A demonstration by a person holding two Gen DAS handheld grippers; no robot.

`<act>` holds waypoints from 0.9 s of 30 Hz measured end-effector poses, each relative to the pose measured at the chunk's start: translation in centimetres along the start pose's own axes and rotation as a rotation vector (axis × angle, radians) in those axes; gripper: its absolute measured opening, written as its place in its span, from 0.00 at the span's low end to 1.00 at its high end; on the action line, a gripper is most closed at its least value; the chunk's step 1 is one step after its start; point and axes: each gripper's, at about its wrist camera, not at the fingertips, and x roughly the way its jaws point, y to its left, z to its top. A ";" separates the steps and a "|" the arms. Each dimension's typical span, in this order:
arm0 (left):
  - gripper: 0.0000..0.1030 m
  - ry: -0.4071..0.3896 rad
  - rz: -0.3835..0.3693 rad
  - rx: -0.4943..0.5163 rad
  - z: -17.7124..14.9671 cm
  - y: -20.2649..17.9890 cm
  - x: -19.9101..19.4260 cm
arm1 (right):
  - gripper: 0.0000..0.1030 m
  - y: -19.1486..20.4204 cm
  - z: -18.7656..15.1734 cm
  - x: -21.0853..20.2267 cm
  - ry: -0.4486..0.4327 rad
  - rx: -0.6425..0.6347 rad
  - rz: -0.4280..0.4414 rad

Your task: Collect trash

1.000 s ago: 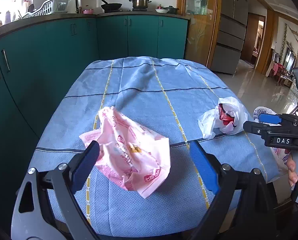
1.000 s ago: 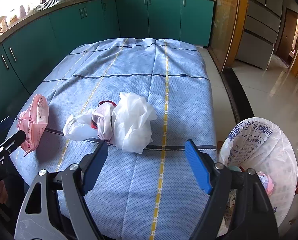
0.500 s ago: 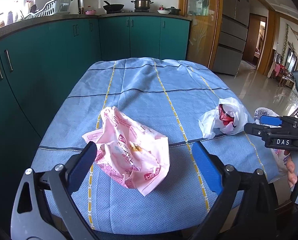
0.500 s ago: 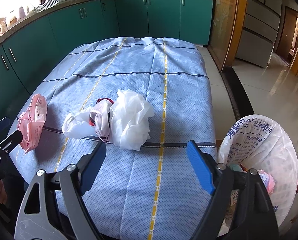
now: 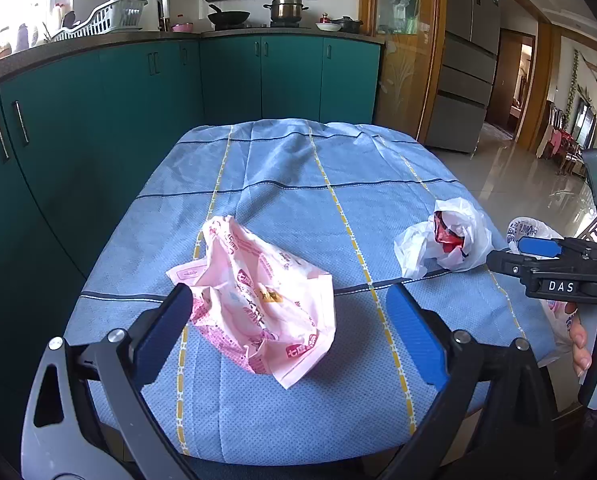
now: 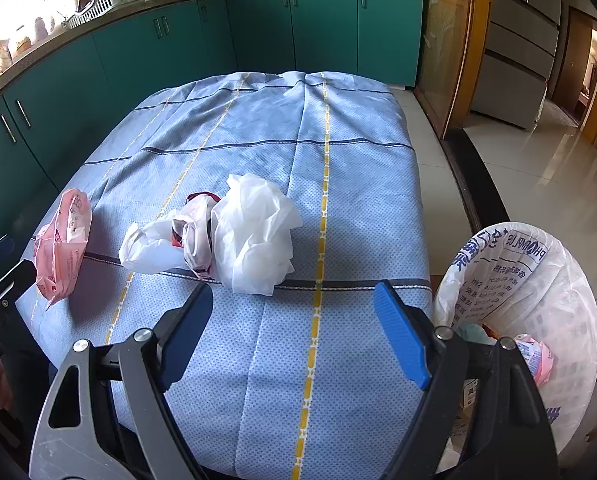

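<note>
A crumpled pink wrapper [image 5: 258,304] lies on the blue tablecloth near the table's front edge, also visible at the left as the pink wrapper [image 6: 60,246]. My left gripper [image 5: 288,320] hangs open just in front of it, its fingers either side of the wrapper's near part, apart from it. A white plastic bag bundle [image 6: 234,236] with a red wrapper inside sits mid-table, the same white bundle [image 5: 444,238] showing at the right. My right gripper [image 6: 294,328] is open and empty, a little short of the bundle. A bin lined with a white printed bag [image 6: 538,304] stands right of the table.
The table's blue cloth [image 6: 298,140] has yellow and dark stripes. Green kitchen cabinets [image 5: 98,120] run along the left and back. A tiled floor [image 6: 538,160] opens to the right. A hand [image 5: 582,340] holds the right gripper's handle.
Both grippers have drawn back slightly from the table; the trash appears a little farther away. Neither gripper has taken hold of anything.
</note>
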 end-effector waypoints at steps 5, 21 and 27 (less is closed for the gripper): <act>0.94 -0.001 0.000 -0.013 0.1 0.3 -0.1 | 0.79 -0.3 -0.1 0.0 0.002 0.008 0.001; 0.95 0.001 0.018 -0.036 0.0 1.1 -0.1 | 0.82 1.8 2.1 1.7 -0.033 -0.011 0.025; 0.95 0.007 0.024 -0.038 -0.2 1.3 -0.1 | 0.84 4.2 3.3 4.3 -0.017 -0.036 0.056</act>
